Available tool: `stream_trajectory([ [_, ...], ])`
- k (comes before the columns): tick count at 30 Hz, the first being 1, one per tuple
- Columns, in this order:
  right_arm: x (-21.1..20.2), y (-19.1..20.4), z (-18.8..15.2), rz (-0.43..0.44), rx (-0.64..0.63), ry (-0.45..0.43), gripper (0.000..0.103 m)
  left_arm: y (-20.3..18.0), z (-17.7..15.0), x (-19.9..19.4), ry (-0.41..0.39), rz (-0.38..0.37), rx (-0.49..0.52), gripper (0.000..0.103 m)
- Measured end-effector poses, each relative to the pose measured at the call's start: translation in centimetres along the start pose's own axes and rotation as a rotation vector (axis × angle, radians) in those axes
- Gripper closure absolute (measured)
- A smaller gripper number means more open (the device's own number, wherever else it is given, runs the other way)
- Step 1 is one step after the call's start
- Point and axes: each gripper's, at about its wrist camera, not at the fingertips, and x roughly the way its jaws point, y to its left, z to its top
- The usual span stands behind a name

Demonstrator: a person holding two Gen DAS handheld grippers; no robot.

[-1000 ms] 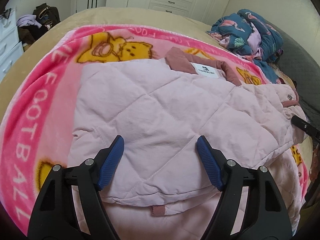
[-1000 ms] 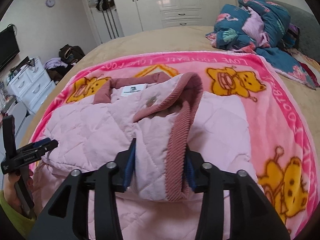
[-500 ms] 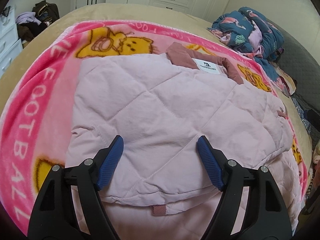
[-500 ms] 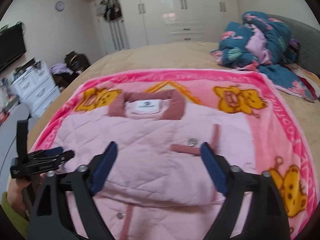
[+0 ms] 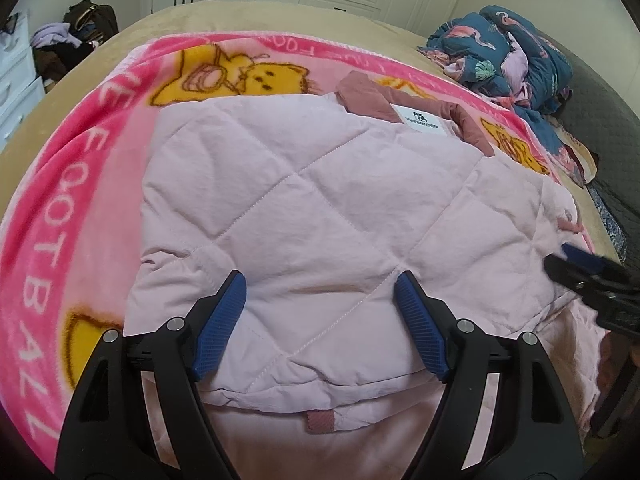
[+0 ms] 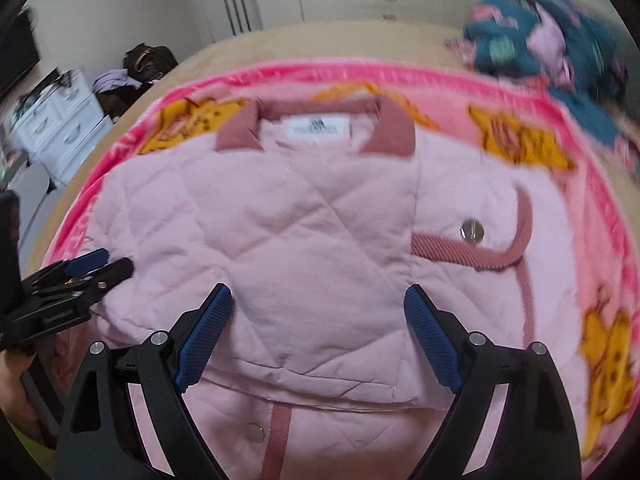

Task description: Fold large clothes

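Pink and puffy, the jacket [image 6: 304, 240] lies flat on the blanket [image 5: 80, 184], which covers the bed [image 5: 256, 12] so there is a wide, soft place to fold on. Its collar [image 6: 316, 118] points to the far side and its hem is near.

On the left, the left gripper [image 5: 320, 292] hangs over the near left part of the jacket. Its jaws stand apart and hold nothing. The left side of the jacket is already folded over the middle, so I think this gripper just waits for its next turn.

In the middle, the folded part looks smooth and thick, so it may puff back up.

On the right, the right gripper [image 6: 318, 304] has just opened its jaws, and nothing is between them. The right flap, with its snap [image 6: 472, 230] and dark pink trim, lies on top of the jacket. I think the flap was let go there to make the jacket narrow. Next, the near hem likely needs to go up toward the collar.
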Motion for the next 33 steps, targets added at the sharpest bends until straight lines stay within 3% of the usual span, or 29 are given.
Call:
stream_trajectory([
  [7, 1.5, 0.1, -1.2, -0.021, -0.022, -0.016, 0.009, -0.2, 0.1, 0.1, 0.0, 0.007, 0.007, 0.033],
  [17, -0.4, -0.2, -1.2, -0.008, 0.047, -0.022, 0.006, -0.6, 0.1, -0.2, -0.004, 0.014, 0.014, 0.029],
  [30, -2.0, -0.5, -2.1, 0.014, 0.092, -0.057, 0.004, -1.2, 0.5, -0.9, 0.003, -0.009, 0.022, 0.009],
  [33, -2.4, -0.6, -2.2, 0.016, 0.101, -0.062, 0.004, -1.3, 0.6, -1.3, -0.003, -0.009, 0.014, 0.009],
])
